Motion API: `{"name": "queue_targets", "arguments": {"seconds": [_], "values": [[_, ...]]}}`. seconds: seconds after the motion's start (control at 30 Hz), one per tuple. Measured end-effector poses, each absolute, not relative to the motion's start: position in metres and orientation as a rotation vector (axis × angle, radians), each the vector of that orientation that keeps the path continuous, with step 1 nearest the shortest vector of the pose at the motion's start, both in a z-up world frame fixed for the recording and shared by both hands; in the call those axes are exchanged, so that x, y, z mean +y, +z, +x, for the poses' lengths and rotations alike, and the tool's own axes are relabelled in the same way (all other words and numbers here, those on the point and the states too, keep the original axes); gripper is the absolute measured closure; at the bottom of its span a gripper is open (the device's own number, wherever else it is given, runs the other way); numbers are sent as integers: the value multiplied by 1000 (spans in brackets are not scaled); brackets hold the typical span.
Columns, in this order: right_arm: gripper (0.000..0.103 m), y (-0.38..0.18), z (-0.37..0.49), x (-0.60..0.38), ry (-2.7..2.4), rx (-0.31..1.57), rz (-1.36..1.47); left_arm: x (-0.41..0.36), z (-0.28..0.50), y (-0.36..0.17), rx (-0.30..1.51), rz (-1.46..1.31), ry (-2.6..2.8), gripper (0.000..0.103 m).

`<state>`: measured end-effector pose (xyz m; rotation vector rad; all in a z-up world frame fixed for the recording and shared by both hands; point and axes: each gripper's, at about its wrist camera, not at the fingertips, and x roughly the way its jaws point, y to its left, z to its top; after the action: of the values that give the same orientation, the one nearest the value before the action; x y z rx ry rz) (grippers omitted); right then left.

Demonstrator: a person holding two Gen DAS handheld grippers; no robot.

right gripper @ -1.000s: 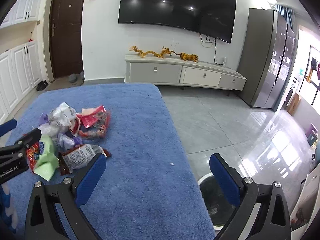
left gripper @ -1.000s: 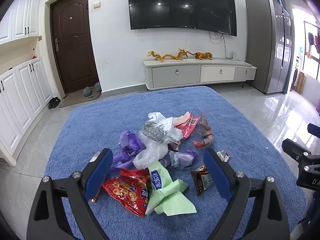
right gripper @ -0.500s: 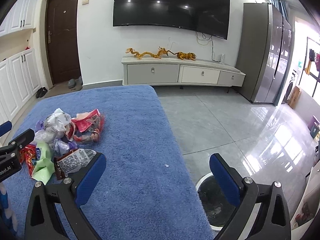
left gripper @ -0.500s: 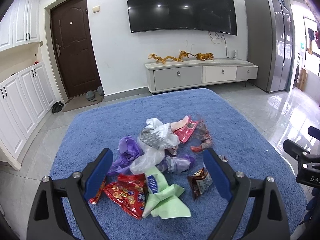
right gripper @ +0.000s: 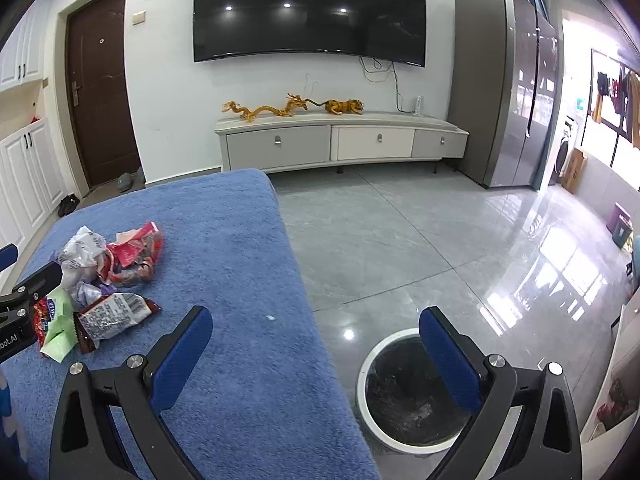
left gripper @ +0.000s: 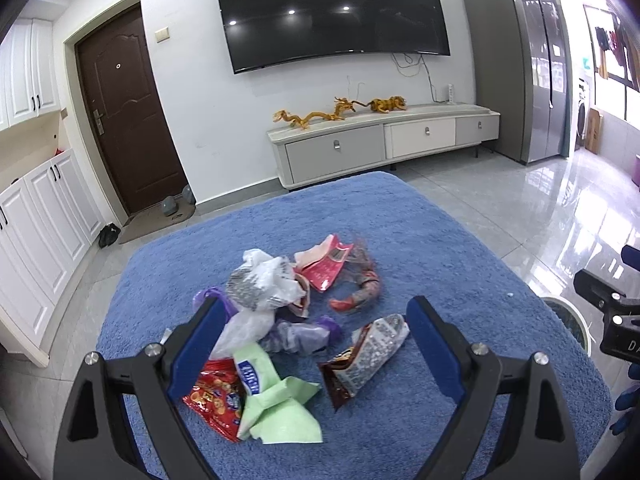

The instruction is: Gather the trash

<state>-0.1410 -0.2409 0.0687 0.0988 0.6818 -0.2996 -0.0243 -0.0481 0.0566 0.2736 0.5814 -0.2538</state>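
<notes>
A pile of trash lies on the blue cloth-covered table (left gripper: 460,248): a brown snack wrapper (left gripper: 364,354), a green packet (left gripper: 276,408), a red snack bag (left gripper: 214,400), a white plastic bag (left gripper: 260,284), a purple bag (left gripper: 300,332) and red wrappers (left gripper: 328,266). My left gripper (left gripper: 316,344) is open and empty, hovering over the pile's near side. My right gripper (right gripper: 316,356) is open and empty, above the table's right edge and a white-rimmed bin (right gripper: 404,396) on the floor. The pile also shows in the right wrist view (right gripper: 100,280).
The bin's rim (left gripper: 572,320) shows past the table's right edge in the left wrist view. A TV cabinet (right gripper: 340,144) stands against the far wall, a grey fridge (right gripper: 508,88) at the right. Grey tile floor (right gripper: 440,248) lies right of the table.
Both grippers have risen and tilted a little; the pile sits lower and more to the right between the left fingers. More of the bin shows in the right view. Jaws unchanged.
</notes>
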Motion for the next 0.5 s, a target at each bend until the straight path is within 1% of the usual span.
{"name": "queue_targets", "arguments": {"seconds": [0.5], "values": [[0,69,-164,-269,-352,652,124,-83,-37,55,570,355,-295,11]]}}
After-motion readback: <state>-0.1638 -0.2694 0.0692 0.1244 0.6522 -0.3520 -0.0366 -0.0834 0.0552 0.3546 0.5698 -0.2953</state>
